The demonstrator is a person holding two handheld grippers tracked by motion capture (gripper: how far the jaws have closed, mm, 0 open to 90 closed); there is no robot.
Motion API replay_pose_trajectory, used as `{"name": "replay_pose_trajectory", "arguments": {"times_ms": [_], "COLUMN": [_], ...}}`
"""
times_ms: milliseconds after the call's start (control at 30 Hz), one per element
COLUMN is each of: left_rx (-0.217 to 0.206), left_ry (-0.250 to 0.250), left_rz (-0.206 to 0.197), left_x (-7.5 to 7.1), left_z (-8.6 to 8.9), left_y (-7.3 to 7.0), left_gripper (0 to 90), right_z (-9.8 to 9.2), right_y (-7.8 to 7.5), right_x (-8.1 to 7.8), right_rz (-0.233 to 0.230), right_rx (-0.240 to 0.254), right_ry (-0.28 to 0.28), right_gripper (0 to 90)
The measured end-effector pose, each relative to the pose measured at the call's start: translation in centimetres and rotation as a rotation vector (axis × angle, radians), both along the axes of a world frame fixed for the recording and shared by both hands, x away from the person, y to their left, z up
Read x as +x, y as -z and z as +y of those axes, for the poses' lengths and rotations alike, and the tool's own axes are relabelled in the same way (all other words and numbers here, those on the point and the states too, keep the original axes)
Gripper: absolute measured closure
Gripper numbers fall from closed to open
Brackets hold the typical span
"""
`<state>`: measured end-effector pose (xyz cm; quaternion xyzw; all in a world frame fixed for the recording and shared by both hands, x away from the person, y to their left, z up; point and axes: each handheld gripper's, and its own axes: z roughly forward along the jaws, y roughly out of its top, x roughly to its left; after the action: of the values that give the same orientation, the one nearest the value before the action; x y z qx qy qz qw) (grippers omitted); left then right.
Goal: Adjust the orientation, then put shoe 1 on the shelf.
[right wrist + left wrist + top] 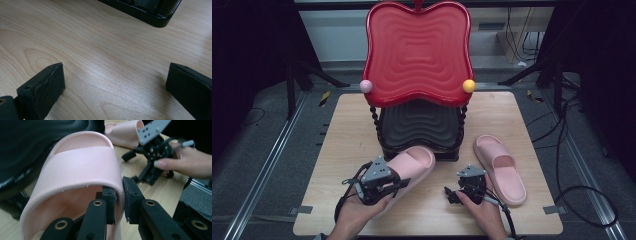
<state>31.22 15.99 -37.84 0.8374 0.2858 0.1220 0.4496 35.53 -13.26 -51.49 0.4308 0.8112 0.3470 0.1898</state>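
My left gripper (398,183) is shut on the side edge of a pink slipper (414,164). In the left gripper view its pads pinch the slipper (80,165) wall right under the strap, one pad inside and one outside. The slipper's toe end points at the front of the black lower tray (419,125). A second pink slipper (501,169) lies flat on the table to the right. My right gripper (451,195) rests low near the table's front edge with its jaws wide apart over bare wood (115,85). The right gripper (138,167) sits beside the held slipper.
A two-tier stand rises at the table's back middle: a red apple-shaped tray (418,50) on top, with a pink ball (366,86) and a yellow ball (469,85) at its corners. The stand's black base (150,15) lies ahead of my right gripper. Cables trail on the floor at the right.
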Motion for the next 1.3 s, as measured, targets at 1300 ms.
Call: {"name": "replay_pose_trajectory", "arguments": {"times_ms": [1300], "left_rx": [-0.048], "left_ry": [-0.240], "left_rz": [-0.223], "left_x": [6.0], "left_z": [-4.9], "left_y": [-3.3], "left_gripper": [82.5], "right_z": [0.0], "right_y": [0.0], "right_x": [0.0], "right_rz": [-0.003], "right_rx": [0.000], "right_ry": [-0.004], "right_gripper": [2.5]}}
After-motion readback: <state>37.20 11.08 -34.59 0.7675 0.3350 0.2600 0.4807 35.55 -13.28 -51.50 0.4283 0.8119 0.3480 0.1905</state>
